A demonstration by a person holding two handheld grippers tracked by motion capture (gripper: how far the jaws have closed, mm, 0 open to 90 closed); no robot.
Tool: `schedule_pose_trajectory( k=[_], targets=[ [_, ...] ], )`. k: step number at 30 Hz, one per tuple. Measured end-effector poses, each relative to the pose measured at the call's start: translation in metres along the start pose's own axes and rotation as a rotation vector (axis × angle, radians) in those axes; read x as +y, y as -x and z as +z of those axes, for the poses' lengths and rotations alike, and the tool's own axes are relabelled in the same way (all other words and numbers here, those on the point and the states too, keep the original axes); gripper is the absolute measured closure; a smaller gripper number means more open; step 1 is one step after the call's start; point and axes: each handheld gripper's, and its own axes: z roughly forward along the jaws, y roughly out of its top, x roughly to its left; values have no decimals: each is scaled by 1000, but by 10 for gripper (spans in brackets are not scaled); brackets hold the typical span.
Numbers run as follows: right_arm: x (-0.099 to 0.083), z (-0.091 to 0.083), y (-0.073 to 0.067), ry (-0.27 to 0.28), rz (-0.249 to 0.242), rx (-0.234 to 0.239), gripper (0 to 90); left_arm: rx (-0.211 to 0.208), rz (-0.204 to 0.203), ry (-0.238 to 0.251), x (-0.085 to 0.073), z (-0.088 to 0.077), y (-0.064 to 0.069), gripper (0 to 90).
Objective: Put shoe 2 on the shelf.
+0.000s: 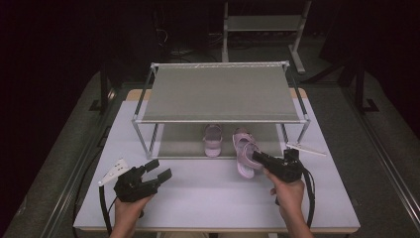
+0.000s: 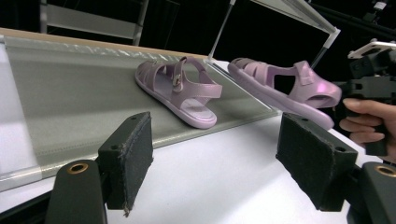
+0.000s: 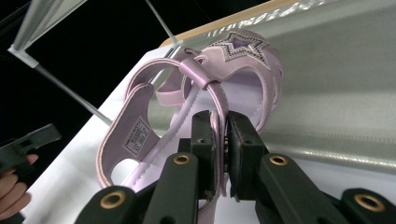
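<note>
**Gripping the right sandal by its heel strap**

Holding the right tool (image 1: 258, 157) clenched on the heel strap of the right sandal (image 1: 243, 154), you are keeping that pink shoe at the near edge of the shoe rack (image 1: 220, 91), its toe over the rack's lower shelf (image 1: 183, 141) and its heel end out over the white surface (image 1: 208, 191). In the right gripper view the two black jaws are pinching the thin strap (image 3: 219, 109) from both sides, and a star pattern is showing on the toe of the sandal. The left sandal (image 1: 213, 140) is lying flat on the lower shelf, just to the left of the one you are holding and apart from it, sole down and toe pointing far.

Your left tool (image 1: 159, 169) is sitting released at the near left of the surface, well apart from both shoes, with its jaws spread wide and nothing between them. In the left gripper view its pads (image 2: 133, 156) are framing the left sandal (image 2: 180, 91), with the held sandal (image 2: 285, 88) and your right hand (image 2: 364, 119) at the right. The rack's upper shelf is lying bare above the shoes.
</note>
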Motion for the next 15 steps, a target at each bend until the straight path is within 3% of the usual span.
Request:
schedule_pose_trajectory(
  k=[15],
  targets=[
    [6, 20, 3, 24, -13, -28, 813, -6, 6, -3, 1, 1, 0, 266]
  ],
)
